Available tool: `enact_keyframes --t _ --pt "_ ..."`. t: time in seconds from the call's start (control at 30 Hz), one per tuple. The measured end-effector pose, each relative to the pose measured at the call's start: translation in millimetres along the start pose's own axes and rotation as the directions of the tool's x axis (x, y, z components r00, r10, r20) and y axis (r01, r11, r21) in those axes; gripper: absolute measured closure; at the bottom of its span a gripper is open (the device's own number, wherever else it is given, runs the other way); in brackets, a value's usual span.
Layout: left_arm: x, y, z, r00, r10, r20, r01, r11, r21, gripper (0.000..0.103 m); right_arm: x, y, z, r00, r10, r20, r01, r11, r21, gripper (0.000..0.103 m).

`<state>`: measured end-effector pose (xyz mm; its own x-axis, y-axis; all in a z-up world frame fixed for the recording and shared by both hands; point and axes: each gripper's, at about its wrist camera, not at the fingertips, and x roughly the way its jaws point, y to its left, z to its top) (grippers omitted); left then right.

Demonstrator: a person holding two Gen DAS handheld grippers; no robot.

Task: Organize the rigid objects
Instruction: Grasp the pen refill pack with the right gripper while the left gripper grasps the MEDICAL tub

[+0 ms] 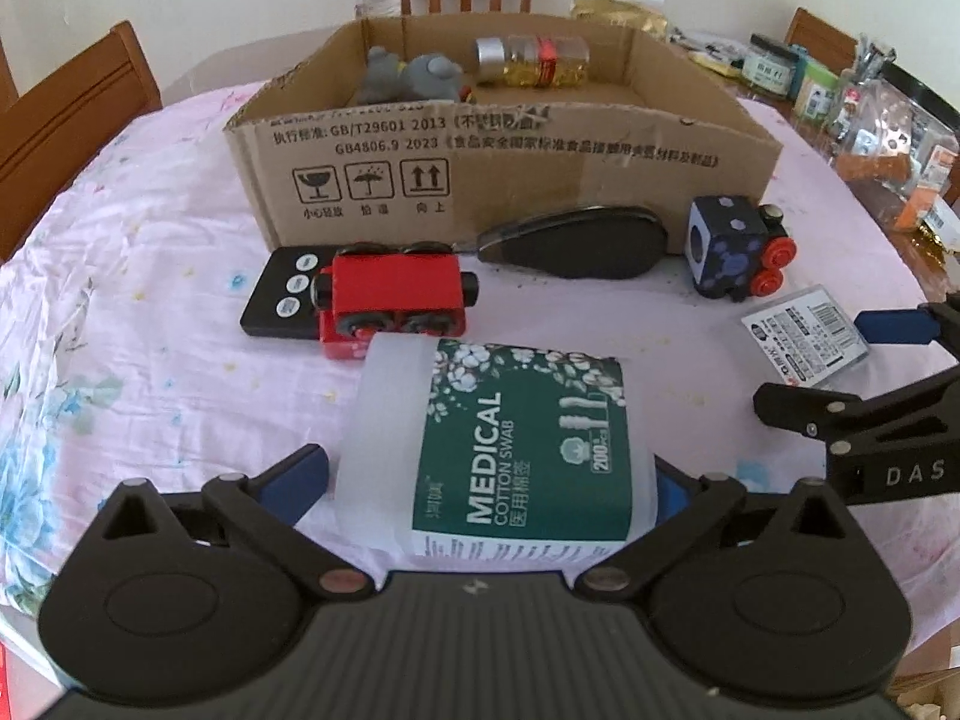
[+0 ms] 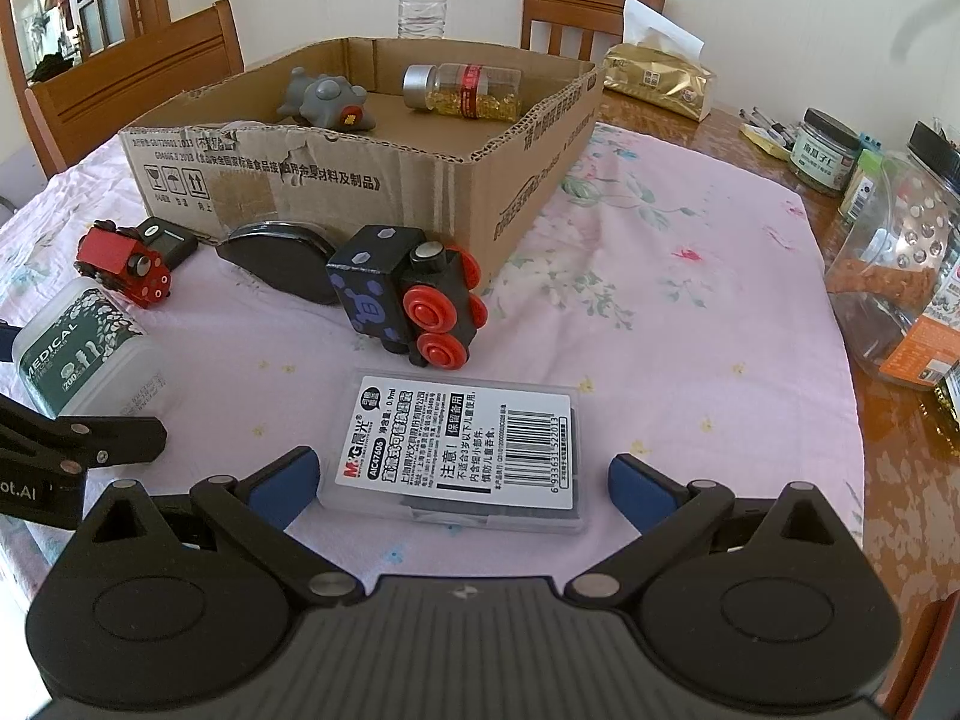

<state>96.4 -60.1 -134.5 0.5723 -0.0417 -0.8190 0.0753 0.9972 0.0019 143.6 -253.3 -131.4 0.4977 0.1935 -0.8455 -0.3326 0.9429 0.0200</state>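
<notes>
At a dining tabletop (image 2: 690, 324) draped in a pink floral cloth, I hold both grippers low over the clutter in front of a cut-down cardboard box (image 1: 498, 162), where a grey toy figure (image 1: 414, 81) and a capsule bottle (image 1: 534, 60) already lie.

My left gripper (image 1: 489, 480) straddles the medical cotton swab tub (image 1: 504, 450), which lies on its side on the cloth; the jaws stand spread wide, the left blue pad clear of the plastic, the right one close beside or behind the tub's edge, so I read it as released, not gripped. My right gripper (image 2: 462, 480) hangs over the clear refill case (image 2: 462, 450) with the barcode label, jaws likewise apart and touching nothing.

To take the tub well, I judge I should centre it between the pads, close across its short width at the label and not near the translucent cap end, and squeeze gently: the round wall may roll or squirt forward toward the red toy train car (image 1: 390, 306) lying just beyond it. Lifting straight up before swinging over the box wall should keep it off the remote control (image 1: 282, 294) and the dark flat tool (image 1: 576, 243) lying against the box. The black toy engine (image 2: 414, 300) lies beyond the case, near the box corner, so the right side has room.
</notes>
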Motion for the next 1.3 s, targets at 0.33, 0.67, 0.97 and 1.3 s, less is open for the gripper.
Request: enact_keyframes --t 0.33,0.67,0.97,1.3 --pt "-1.6 1.3 -0.3 1.0 -0.002 -0.005 0.002 1.0 0.005 0.0 2.7 12.5 5.7 1.0 -0.016 -0.021 0.016 1.0 0.014 0.0" --pt "-15.8 -2.6 9.4 0.999 -0.03 0.021 0.03 0.999 0.028 0.006 8.6 9.7 11.9 1.0 -0.006 -0.024 0.006 1.0 0.008 0.0" --pt "-14.3 -3.6 14.5 0.999 -0.043 -0.005 0.044 0.999 0.022 0.02 8.6 11.6 15.4 0.999 -0.008 -0.032 0.008 1.0 0.011 0.003" --pt "-13.8 -1.7 16.7 0.998 -0.066 -0.022 0.066 0.997 0.043 0.02 7.9 11.5 18.5 0.999 -0.01 -0.047 0.011 1.0 0.01 0.01"
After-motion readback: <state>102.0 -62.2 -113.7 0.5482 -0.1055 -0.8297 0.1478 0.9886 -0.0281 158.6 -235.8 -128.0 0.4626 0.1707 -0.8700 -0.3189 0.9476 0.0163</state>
